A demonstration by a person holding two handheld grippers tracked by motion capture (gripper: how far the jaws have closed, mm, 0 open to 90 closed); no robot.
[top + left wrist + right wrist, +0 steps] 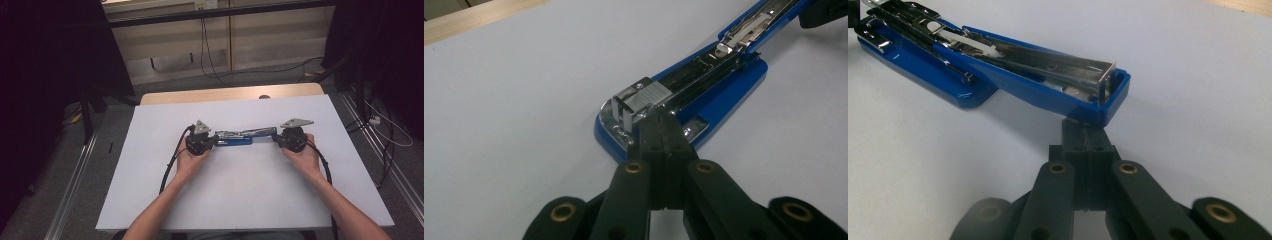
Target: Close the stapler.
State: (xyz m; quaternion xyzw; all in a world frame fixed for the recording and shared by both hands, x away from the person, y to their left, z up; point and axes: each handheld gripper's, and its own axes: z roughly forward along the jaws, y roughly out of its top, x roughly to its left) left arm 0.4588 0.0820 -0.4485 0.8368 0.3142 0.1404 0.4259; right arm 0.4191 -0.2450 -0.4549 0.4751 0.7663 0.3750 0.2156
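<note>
Opened blue stapler point(240, 136) lies flat mid-table point(250, 200), spanning between both tools: left gripper point(663, 125) jaws together at its base end, right gripper point(1087, 131) jaws together under its raised top-arm tip.

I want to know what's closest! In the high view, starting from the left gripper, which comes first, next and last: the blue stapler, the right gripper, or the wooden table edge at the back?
1. Blue stapler, right at the left gripper, on the white sheet.
2. Right gripper, at the stapler's other end.
3. Wooden table edge, along the back.
</note>
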